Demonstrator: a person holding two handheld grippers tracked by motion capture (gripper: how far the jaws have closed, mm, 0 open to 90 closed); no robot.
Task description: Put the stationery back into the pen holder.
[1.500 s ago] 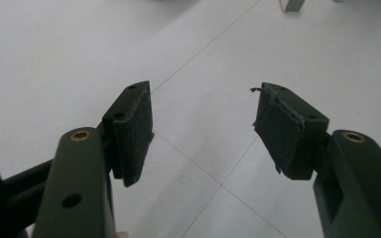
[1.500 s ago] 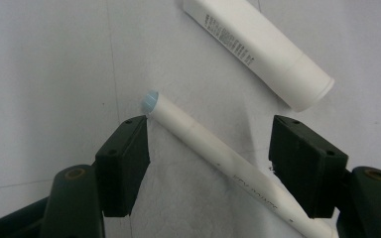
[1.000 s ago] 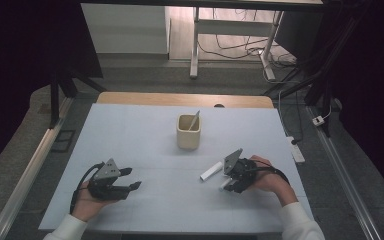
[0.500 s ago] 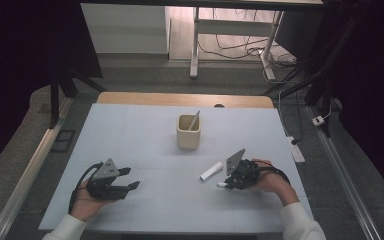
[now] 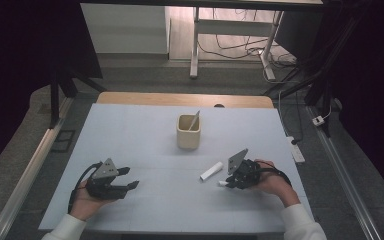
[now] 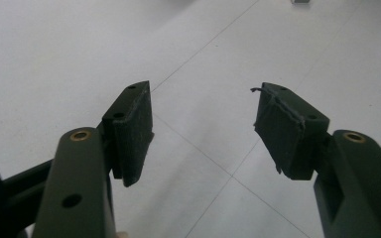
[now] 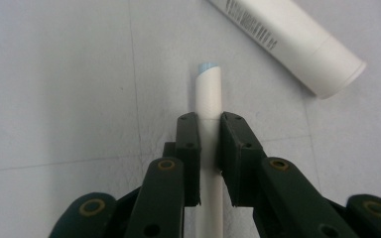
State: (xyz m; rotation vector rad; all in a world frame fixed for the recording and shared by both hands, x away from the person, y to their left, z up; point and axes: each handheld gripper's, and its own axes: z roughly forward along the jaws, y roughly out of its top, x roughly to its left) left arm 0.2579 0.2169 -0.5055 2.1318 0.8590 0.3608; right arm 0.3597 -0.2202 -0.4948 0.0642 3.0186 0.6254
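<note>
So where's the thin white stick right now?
The thin white stick is clamped in the right gripper, low on the table's right side in the high view, just beside the white tube.

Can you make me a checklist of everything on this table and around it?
Surface: pale table, lined in a grid, wooden far edge.
Job's things: thin white stick with a blue tip; white tube lying beside it; beige cup upright, one stick inside.
Clutter: nothing seen.
Grippers: right gripper has just closed its fingers on the stick; left gripper open, nothing between its fingers.
Cables: black cable looping from the left gripper; loose wires on the floor.
Surroundings: white desk legs, power strip by the right edge, dark sides.
</note>
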